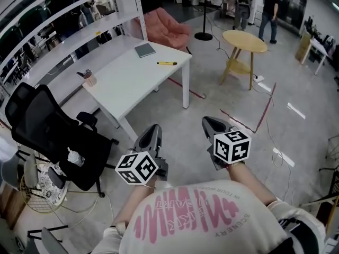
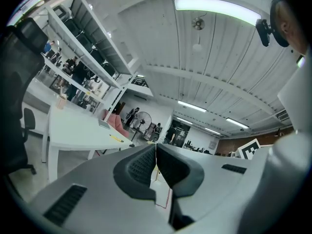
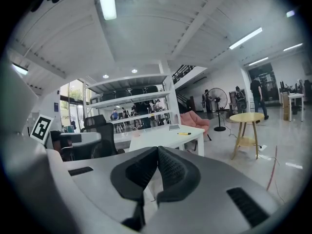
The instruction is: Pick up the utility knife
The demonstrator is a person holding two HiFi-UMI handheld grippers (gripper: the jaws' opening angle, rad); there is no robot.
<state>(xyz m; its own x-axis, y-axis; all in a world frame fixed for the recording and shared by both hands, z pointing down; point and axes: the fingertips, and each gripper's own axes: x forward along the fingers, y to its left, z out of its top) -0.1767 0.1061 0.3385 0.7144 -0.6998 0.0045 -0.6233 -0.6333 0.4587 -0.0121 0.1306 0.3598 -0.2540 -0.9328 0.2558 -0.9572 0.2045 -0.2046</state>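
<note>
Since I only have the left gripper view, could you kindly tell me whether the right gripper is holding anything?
Observer: No. The right gripper has its fingers shut together with nothing between them.
Operator: Thank you. Does anything stand right of the white table?
Observer: Yes, a round yellow side table, apart from it.
Operator: And where does the utility knife lie?
Observer: From above, it lies near the table corner closest to that side table, apart from the dark notebook.
</note>
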